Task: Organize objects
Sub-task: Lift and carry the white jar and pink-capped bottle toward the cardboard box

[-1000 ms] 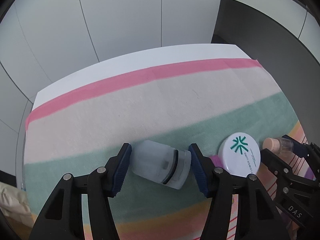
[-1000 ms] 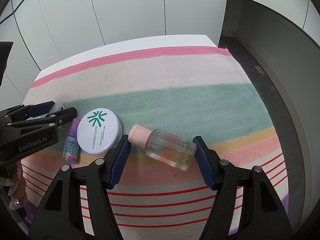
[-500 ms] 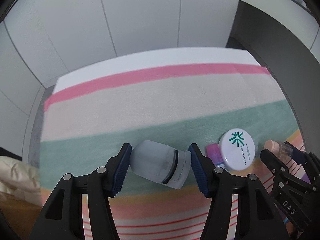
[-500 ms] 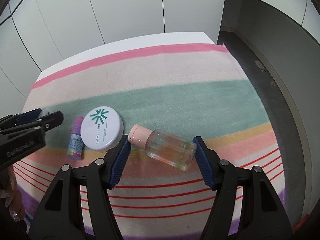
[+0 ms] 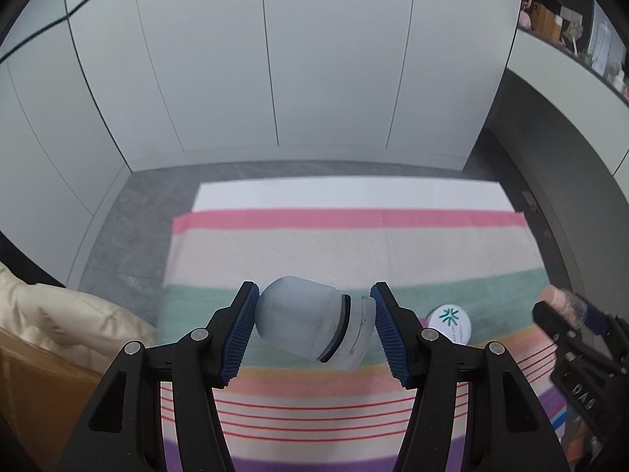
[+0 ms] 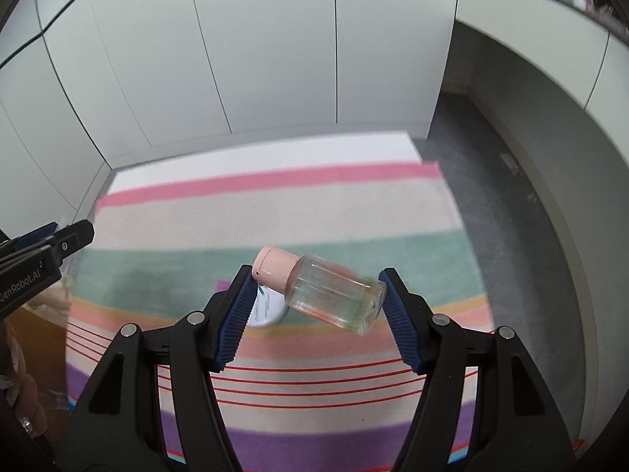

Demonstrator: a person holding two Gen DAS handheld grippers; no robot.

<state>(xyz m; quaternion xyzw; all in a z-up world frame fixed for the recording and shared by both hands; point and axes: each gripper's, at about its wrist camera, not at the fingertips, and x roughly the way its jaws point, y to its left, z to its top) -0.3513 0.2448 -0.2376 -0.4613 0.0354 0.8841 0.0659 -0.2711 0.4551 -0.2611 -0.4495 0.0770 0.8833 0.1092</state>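
Note:
My left gripper point(image 5: 314, 328) is shut on a frosted white jar point(image 5: 310, 324) and holds it high above the striped cloth point(image 5: 354, 247). My right gripper point(image 6: 314, 306) is shut on a clear bottle with a pink cap point(image 6: 326, 289), lifted above the cloth point(image 6: 275, 212). A round white compact with a green logo point(image 5: 450, 322) lies on the cloth; in the right wrist view it point(image 6: 267, 310) is partly hidden behind the left finger. A corner of a small purple tube point(image 6: 223, 285) shows beside it.
The cloth covers a white table point(image 5: 346, 196) that ends at grey floor point(image 5: 118, 236) on the left, back and right. A cream cushion point(image 5: 59, 314) lies at the lower left. White wall panels point(image 5: 275, 59) stand behind.
Both grippers have risen well above the table with the jar and the bottle held in them. The table looks smaller and farther below. The compact and tube stayed on the cloth.

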